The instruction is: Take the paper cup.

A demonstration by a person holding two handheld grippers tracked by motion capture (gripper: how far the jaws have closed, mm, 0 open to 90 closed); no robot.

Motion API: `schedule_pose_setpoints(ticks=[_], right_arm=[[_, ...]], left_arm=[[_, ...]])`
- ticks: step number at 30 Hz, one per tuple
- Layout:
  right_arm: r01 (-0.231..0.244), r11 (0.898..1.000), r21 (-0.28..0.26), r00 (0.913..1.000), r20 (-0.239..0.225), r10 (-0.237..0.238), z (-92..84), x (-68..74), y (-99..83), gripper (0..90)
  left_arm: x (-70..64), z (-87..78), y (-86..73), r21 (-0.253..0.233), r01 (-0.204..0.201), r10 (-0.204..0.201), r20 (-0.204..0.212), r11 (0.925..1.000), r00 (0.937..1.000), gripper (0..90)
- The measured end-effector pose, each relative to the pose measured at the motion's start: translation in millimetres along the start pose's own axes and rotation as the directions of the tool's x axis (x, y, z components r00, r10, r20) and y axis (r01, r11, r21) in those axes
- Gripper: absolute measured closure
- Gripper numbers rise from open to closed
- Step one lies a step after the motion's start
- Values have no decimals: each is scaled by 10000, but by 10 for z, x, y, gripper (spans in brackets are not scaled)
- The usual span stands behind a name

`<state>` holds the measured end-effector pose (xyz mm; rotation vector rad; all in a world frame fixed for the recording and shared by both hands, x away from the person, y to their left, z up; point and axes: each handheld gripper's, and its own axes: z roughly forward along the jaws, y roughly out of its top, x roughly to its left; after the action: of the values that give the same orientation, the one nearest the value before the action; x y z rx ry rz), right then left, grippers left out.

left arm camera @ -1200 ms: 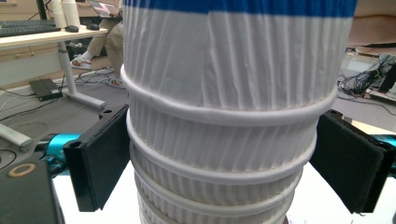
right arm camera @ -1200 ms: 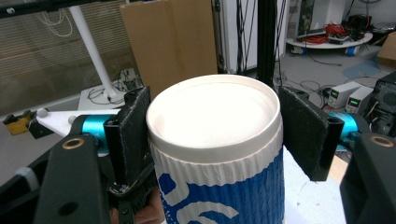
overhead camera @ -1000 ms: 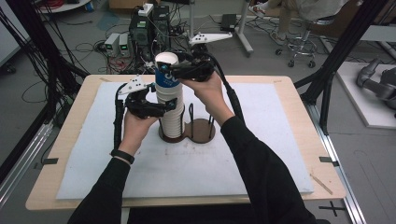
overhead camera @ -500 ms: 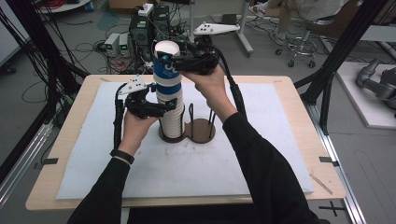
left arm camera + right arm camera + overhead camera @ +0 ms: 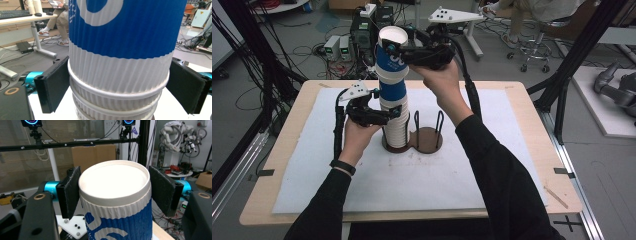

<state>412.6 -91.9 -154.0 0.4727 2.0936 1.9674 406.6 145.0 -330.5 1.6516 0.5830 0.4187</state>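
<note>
Left gripper [image 5: 388, 113] clamped round cup stack [image 5: 396, 131], seated upright in holder [image 5: 428, 140]. Right gripper [image 5: 398, 52] pinching top cup [image 5: 391, 60] at rim, directly above, coaxial (pull straight up).

I wore black sleeves and a black wristband [image 5: 343, 166]; my grippers were black with teal barrels, grey plates and black cables.
</note>
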Motion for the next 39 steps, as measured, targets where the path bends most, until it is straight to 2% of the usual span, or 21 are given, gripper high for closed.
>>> schedule_pose_setpoints(ticks=[6,9,10,11,12,13,14,15,18,23,26,37,39], right_arm=[[49,9999,-146,9999,-97,-50,-98,16,82,305],[16,9999,-164,9994,-353,-22,-241,14,125,305],[16,9999,-164,9994,-353,-22,-241,14,125,305],[97,9998,-181,9991,-419,-105,-343,15,143,304],[97,9998,-181,9991,-419,-105,-343,15,143,304],[167,9997,-172,9990,-404,-174,-456,16,152,304],[167,9997,-172,9990,-404,-174,-456,16,152,304],[321,9995,-80,9987,-399,-324,-568,17,149,305],[458,9989,27,9982,-396,-456,-724,27,115,304],[447,9990,48,9977,-503,-444,-895,60,26,304],[382,9989,262,9976,-587,-366,-1005,105,-100,304],[55,9983,580,9961,-879,-3,-1167,136,-472,304],[-64,9981,610,9957,-921,120,-1215,151,-596,304]], left_arm=[[-2,0,3,14,-20,20,-34,10000,10000,111],[-4,-2,4,21,-34,34,-32,10000,10000,111],[-4,-3,5,37,-50,50,-27,10000,10000,111],[-4,-5,7,47,-59,59,-35,10000,10000,111],[-6,-6,7,59,-53,54,-34,10000,10000,111],[-7,-7,8,63,-51,51,-35,10000,10000,111],[-7,-7,9,82,-60,60,-34,9999,10000,111],[-7,-7,9,81,-58,58,-41,10000,10000,111],[-9,-6,10,97,-74,75,-51,9999,10000,111],[-12,-5,11,99,-83,84,-88,9999,9999,111],[-15,-4,14,116,-90,92,-115,9999,9999,111],[-18,-1,16,132,-134,135,-133,9998,9998,112],[-16,1,15,133,-121,122,-140,9998,9998,112]])
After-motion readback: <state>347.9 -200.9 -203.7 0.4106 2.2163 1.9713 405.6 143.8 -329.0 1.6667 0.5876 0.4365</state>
